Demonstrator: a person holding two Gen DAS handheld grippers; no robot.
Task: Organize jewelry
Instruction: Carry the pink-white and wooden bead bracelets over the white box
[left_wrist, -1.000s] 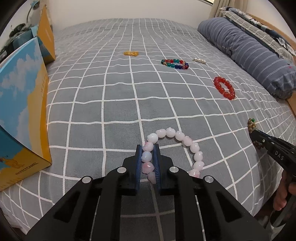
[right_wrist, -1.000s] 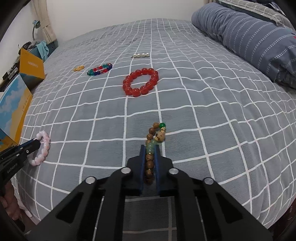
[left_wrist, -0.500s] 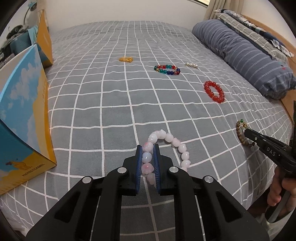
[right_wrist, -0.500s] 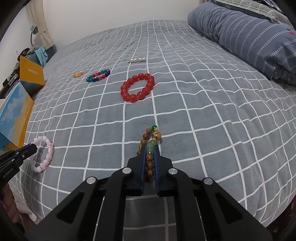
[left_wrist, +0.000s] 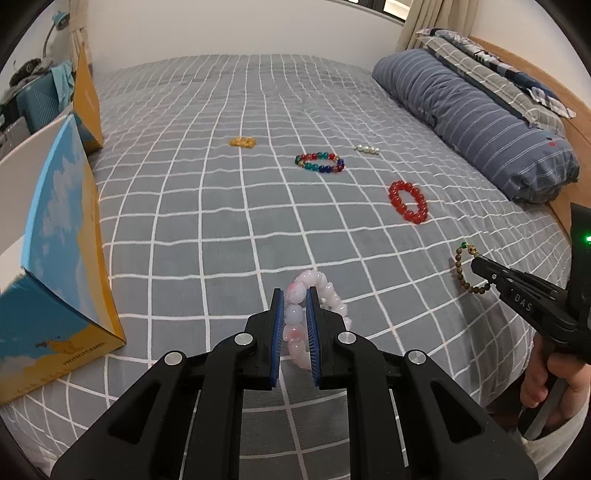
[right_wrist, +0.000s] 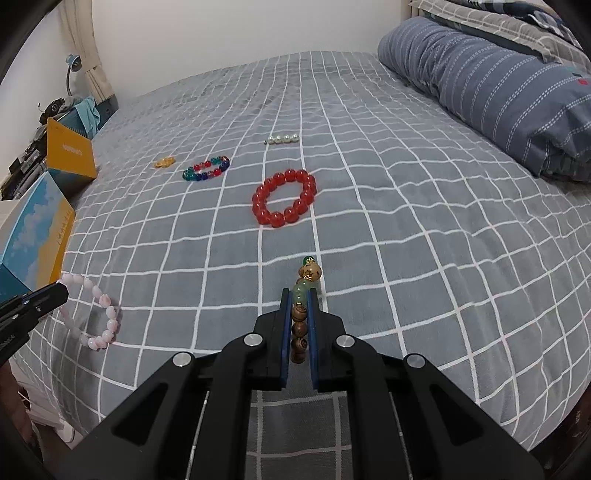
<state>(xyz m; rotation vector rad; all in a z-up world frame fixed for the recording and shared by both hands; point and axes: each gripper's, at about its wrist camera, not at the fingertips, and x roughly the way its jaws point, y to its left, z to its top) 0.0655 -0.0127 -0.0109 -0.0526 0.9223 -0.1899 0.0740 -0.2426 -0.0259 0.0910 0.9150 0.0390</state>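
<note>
At the left edge of the bed (left_wrist: 258, 229) stands an open blue and yellow box (left_wrist: 70, 258); what it holds cannot be seen from either view. Just right of it, near the bed's front edge, the left gripper (left_wrist: 295, 325) is clenched on a pink bracelet (left_wrist: 325, 291), which hangs from the fingers clear of the cover. Farther back toward the middle lie a small yellow piece (left_wrist: 242, 142), a bracelet of mixed colours (left_wrist: 319, 163), a short row of pearls (left_wrist: 366, 149) and a red bracelet (right_wrist: 284, 202), all loose and well apart from one another. Near the front right of the bed, the right gripper (right_wrist: 298, 325) is clamped on a wooden bead bracelet (right_wrist: 300, 328), its green and gold beads poking out past the tips.

As a judgement, the task is at an early stage: two pieces are lifted and none is visibly put away, and four are left on the bed. The box seems the likely place for them, but that is a guess. The yellow piece is too small to identify.
</note>
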